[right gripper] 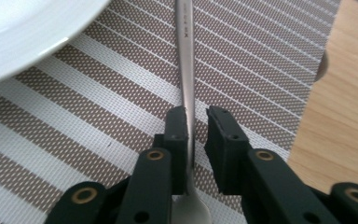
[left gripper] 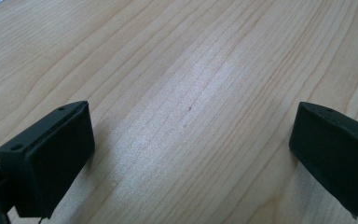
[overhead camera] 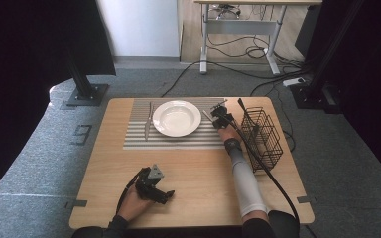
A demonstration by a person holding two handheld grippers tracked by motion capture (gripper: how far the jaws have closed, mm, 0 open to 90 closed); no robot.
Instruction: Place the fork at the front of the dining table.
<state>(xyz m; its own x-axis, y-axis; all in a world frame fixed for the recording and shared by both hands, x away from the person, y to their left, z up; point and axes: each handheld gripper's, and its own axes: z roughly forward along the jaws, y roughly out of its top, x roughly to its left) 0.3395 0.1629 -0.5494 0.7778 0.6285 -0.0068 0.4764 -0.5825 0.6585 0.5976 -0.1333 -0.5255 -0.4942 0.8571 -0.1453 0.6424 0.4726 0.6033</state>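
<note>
A light wooden table (overhead camera: pixel 198 173) carries everything. Across its far half lies a striped placemat (overhead camera: pixel 178 139), brown and pale bands running side to side. On the mat sit a white plate (overhead camera: pixel 176 118), a knife (overhead camera: pixel 148 121) just left of the plate, and a slim metal utensil (right gripper: pixel 185 60) just right of it, possibly a spoon, though its end is poorly seen. A black wire basket (overhead camera: pixel 263 136) stands directly on the wood at the right edge, beside the mat. The near half is bare wood grain.
</note>
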